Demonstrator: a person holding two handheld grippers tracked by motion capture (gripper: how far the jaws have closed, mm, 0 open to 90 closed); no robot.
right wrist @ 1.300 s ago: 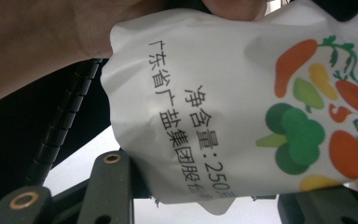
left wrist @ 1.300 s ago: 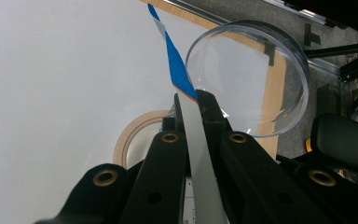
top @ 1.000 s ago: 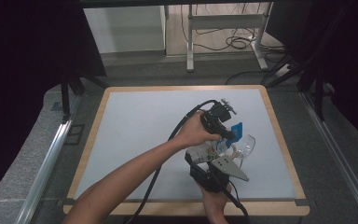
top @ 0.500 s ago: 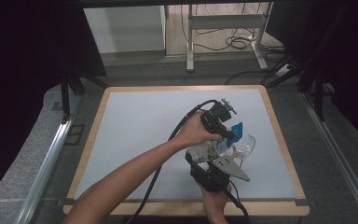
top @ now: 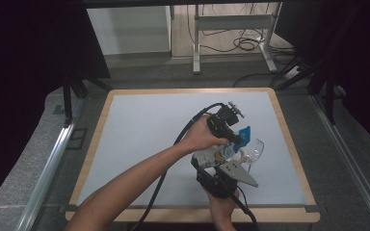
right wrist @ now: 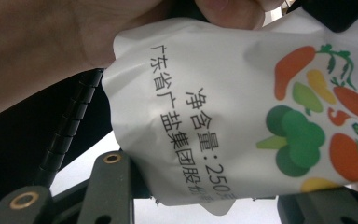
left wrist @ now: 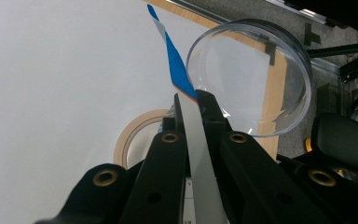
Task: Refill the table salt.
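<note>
The salt bag (right wrist: pixel 242 116) is soft and floppy beside the clear dish (left wrist: pixel 256 74). Left gripper (left wrist: pixel 198 105) fingers pinch its blue top corner; right gripper (right wrist: pixel 205 196) fingers clamp its bottom.

- White pouch (right wrist: pixel 242 107), right gripper view: black Chinese print running along it, "广东省广盐集团股份", cut off at the lower edge.
- Second line beside it: "净含量:250", the net-weight marking; characters after the number hidden.
- Printed on the same pouch next to the text: coloured vegetable drawings, carrot, peppers, broccoli, tomato.
- Elsewhere no readable lettering.
</note>
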